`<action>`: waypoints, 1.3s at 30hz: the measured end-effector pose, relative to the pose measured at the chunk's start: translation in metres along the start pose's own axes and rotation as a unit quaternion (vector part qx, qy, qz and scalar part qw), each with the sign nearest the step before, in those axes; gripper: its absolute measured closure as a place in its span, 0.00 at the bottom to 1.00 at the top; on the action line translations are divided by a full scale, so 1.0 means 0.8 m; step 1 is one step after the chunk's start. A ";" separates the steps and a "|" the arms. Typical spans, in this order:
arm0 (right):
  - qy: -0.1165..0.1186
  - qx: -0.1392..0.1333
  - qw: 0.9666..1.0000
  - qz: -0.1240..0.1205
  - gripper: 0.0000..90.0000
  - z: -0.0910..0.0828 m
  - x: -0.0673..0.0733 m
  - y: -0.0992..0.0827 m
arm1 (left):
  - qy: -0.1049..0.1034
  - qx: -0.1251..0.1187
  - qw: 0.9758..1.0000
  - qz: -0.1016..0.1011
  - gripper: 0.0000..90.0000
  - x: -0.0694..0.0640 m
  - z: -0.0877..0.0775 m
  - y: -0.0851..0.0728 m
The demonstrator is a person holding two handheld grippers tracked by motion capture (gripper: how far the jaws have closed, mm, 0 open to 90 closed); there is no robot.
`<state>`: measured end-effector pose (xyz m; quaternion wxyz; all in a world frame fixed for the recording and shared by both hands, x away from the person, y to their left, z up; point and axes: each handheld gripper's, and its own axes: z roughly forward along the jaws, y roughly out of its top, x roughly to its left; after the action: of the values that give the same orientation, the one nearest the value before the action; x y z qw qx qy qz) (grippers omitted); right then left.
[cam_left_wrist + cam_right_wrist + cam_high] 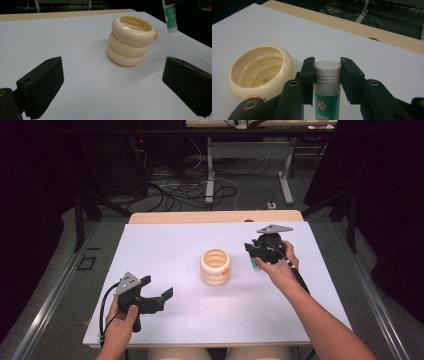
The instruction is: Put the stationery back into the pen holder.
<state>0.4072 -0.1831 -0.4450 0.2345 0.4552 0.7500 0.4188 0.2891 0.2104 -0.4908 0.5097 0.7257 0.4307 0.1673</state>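
A cream holder made of three stacked rings (215, 266) stands upright near the middle of the white board, with a small orange tab on its right side. In the right gripper view its hollow mouth (259, 68) faces up, just left of the jaws. My right gripper (327, 76) is shut on a green and white glue stick (327, 90), pads pressing the ribbed grey cap. From above, the right gripper (257, 256) holds the glue stick (256, 264) upright just right of the holder. My left gripper (161, 290) rests open at the front left, aimed at the holder (130, 40).
The white board (170, 245) lies on a wooden table whose far edge (215, 216) shows behind it. Beyond the table are cables on the floor and the metal legs of another desk (210, 175). A rail (50, 300) runs along the left side.
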 end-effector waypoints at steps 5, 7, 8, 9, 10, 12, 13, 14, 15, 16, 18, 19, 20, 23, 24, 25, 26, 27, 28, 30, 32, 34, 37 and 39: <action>0.004 -0.014 1.000 0.001 0.72 -0.003 0.005 0.006 | 0.000 0.000 1.000 -0.001 0.04 0.000 0.000 0.000; 0.006 -0.020 1.000 0.000 0.72 -0.004 0.007 0.009 | 0.001 0.000 1.000 -0.001 0.04 0.000 0.000 0.000; 0.006 -0.023 1.000 -0.001 0.72 -0.004 0.008 0.011 | 0.001 0.000 1.000 -0.002 0.04 0.000 0.000 0.000; 0.006 -0.026 1.000 -0.001 0.72 -0.005 0.009 0.012 | 0.001 -0.001 1.000 -0.002 0.04 0.000 0.000 0.000; 0.008 -0.028 1.000 0.001 0.72 -0.006 0.011 0.014 | 0.000 -0.002 1.000 -0.003 0.04 0.000 0.000 0.000; 0.008 -0.035 0.999 0.001 0.72 -0.007 0.013 0.018 | 0.000 -0.002 1.000 -0.002 0.04 0.000 0.000 0.000; 0.010 -0.038 0.999 0.002 0.72 -0.008 0.014 0.019 | 0.001 -0.001 1.000 -0.001 0.04 0.000 -0.001 0.000; 0.010 -0.040 0.999 -0.001 0.72 -0.008 0.014 0.021 | 0.001 -0.001 1.000 -0.001 0.04 0.000 -0.001 0.000; 0.013 -0.040 0.999 0.001 0.72 -0.008 0.016 0.022 | 0.001 -0.002 1.000 -0.001 0.04 0.000 -0.001 0.000; 0.012 -0.042 0.999 -0.001 0.72 -0.009 0.017 0.024 | 0.001 -0.002 1.000 -0.001 0.04 0.000 -0.001 0.000; 0.014 -0.045 0.999 -0.005 0.72 -0.008 0.019 0.026 | 0.000 -0.003 1.000 -0.004 0.04 0.000 -0.001 0.000; 0.016 -0.045 0.999 -0.003 0.72 -0.009 0.020 0.027 | 0.000 -0.002 1.000 -0.004 0.04 0.000 -0.001 0.000; 0.015 -0.046 0.999 -0.004 0.72 -0.009 0.021 0.028 | 0.001 -0.003 1.000 -0.004 0.04 0.000 -0.001 0.000; 0.017 -0.050 0.999 -0.005 0.72 -0.008 0.024 0.031 | 0.001 -0.003 1.000 -0.003 0.04 0.000 -0.001 0.000; 0.018 -0.051 0.999 -0.005 0.72 -0.009 0.026 0.032 | 0.001 -0.004 1.000 -0.004 0.04 0.000 -0.001 0.000; 0.020 -0.050 0.999 -0.004 0.72 -0.009 0.027 0.034 | 0.001 -0.004 1.000 -0.004 0.04 0.000 -0.001 0.000; 0.021 -0.050 0.999 -0.005 0.72 -0.009 0.028 0.035 | 0.001 -0.004 1.000 -0.004 0.04 0.000 -0.001 0.000; 0.021 -0.052 0.998 -0.005 0.72 -0.009 0.030 0.036 | 0.001 -0.004 1.000 -0.004 0.04 0.000 -0.001 0.000; 0.021 -0.056 0.998 -0.006 0.72 -0.008 0.031 0.037 | 0.001 -0.004 1.000 -0.004 0.04 0.000 -0.001 0.000; 0.023 -0.058 0.998 -0.006 0.72 -0.007 0.034 0.040 | 0.001 -0.006 1.000 -0.004 0.04 0.000 -0.001 0.000; 0.027 -0.058 0.998 -0.006 0.72 -0.007 0.037 0.043 | 0.001 -0.006 1.000 -0.004 0.04 0.000 -0.002 0.000; 0.029 -0.058 0.998 -0.008 0.72 -0.007 0.041 0.045 | 0.001 -0.006 1.000 -0.004 0.04 0.000 -0.002 0.000; 0.033 -0.058 0.998 -0.012 0.72 -0.005 0.046 0.048 | 0.001 -0.006 1.000 -0.001 0.04 0.001 -0.002 0.000; 0.034 -0.058 0.998 -0.016 0.72 -0.004 0.050 0.050 | 0.001 -0.006 1.000 -0.001 0.04 0.001 -0.002 0.000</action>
<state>0.4052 -0.1399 -0.4085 0.2414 0.4138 0.7394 0.4731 0.2883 0.2120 -0.4898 0.5139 0.7221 0.4309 0.1697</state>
